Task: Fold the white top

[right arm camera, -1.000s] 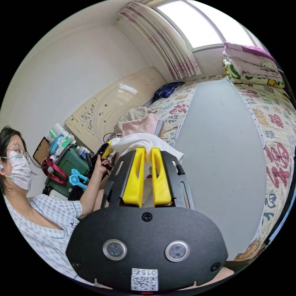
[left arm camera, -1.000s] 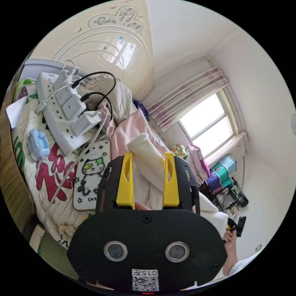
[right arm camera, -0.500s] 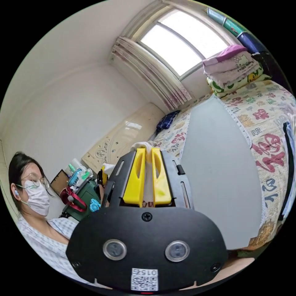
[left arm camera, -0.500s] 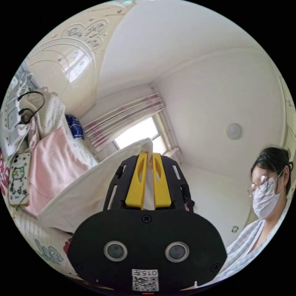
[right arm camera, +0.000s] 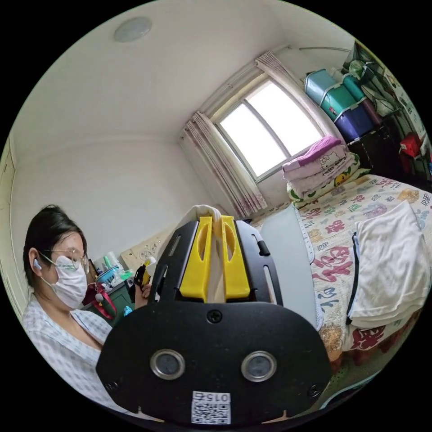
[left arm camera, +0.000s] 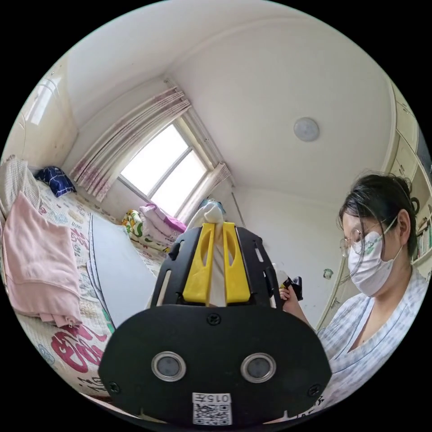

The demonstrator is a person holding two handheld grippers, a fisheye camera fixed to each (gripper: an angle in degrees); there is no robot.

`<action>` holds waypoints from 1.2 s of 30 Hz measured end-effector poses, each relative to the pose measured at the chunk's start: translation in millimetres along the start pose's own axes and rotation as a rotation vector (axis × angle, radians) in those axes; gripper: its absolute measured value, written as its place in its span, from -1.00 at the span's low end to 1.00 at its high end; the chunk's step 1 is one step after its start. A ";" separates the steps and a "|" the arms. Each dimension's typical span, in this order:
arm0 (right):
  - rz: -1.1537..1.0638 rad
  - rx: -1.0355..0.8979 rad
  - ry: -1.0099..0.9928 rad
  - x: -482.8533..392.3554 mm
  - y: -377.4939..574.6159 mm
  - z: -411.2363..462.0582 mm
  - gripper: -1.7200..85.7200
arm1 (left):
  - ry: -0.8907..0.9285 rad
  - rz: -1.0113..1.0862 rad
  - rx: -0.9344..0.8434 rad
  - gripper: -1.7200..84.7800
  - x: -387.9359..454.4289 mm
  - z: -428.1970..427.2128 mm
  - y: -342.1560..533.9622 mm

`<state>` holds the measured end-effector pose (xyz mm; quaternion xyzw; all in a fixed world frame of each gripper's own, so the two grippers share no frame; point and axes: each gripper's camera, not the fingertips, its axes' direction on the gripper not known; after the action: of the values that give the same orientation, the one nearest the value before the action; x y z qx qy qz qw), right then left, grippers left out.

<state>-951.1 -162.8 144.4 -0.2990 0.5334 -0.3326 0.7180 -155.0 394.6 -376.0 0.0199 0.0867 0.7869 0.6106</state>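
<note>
- Pinching a soft bunch of the white top (left arm camera: 211,216), the left gripper (left arm camera: 215,234) has its yellow plastic jaws pressed onto the cloth, held up toward the ceiling.
- Equally clenched, the right gripper (right arm camera: 215,229) grips another crumpled bunch of the same top between its jaws.
- Left gripper view: a folded pink garment (left arm camera: 38,261) lies on the patterned quilt (left arm camera: 67,351).
- Right gripper view: a folded white cloth (right arm camera: 391,270) rests on that quilt.
- Both views catch the person's hand holding the other gripper's handle.

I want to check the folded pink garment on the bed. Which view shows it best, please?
The left gripper view: the folded pink garment lies in plain sight on the patterned bedspread. I cannot make it out in the right gripper view.
</note>
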 end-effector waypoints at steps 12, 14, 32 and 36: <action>0.149 -0.253 0.378 138.4 -20.0 156.2 -0.83 | -0.581 -0.079 -0.371 -0.78 -123.4 213.9 38.5; -0.017 -0.234 0.243 132.6 -1.8 146.0 -0.85 | -0.451 0.059 -0.467 -0.78 -107.6 240.4 42.2; -0.171 -0.907 -0.030 184.1 127.0 139.8 -0.72 | 0.065 0.422 -1.401 -0.82 -119.4 483.6 171.4; -0.209 -0.929 0.030 182.1 146.3 131.4 -0.72 | 0.096 0.316 -1.272 -0.91 -141.2 473.8 136.6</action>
<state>-763.0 -210.3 -40.5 -0.6356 0.6029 -0.1336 0.4634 -185.0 279.0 122.7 -0.3679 -0.3722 0.7649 0.3756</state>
